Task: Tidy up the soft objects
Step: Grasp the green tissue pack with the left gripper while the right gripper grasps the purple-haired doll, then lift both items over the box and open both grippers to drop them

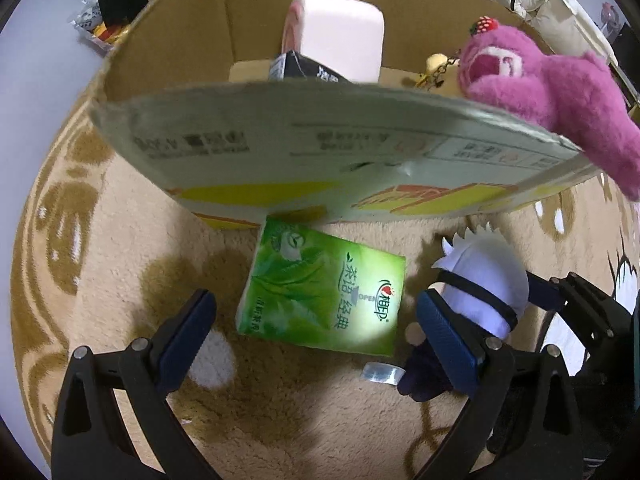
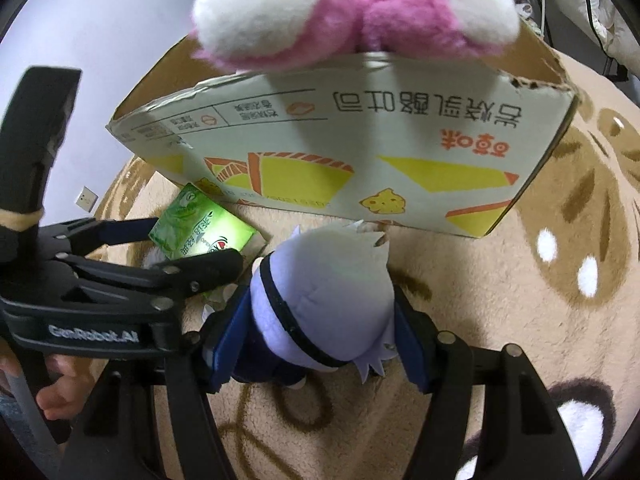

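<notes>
While my right fingers (image 2: 316, 332) sit on either side of the small plush doll with the pale lilac head and dark blue body (image 2: 320, 300), their blue pads press into its flanks, so I judge them clamped on it. The doll is low over the tan, brown-patterned fleece rug (image 2: 520, 300), just in front of the printed near wall of the open cardboard box (image 2: 360, 152); I cannot tell whether it is lifted clear of the pile or touching it.

My left fingers (image 1: 316, 324) are spread wide and grip nothing. Between them, flat on the rug, lies the green plastic-wrapped pack of tissues (image 1: 324, 288), its far corner tucked up against the base of the box.

Further out, a fluffy magenta plush bear (image 1: 548, 84) hangs over the near rim of the box, half in and half out. Inside the box stands a pale pink wrapped pack (image 1: 340, 36) with a dark packet in front of it.

So I read this as the pick-up step for the doll, with the tissues lined up for the other side. Next I need to raise the right fingers above the rim, steering clear of the draped bear, and let go over the box. On the left, I need to come down and close on the pack's long edges.
</notes>
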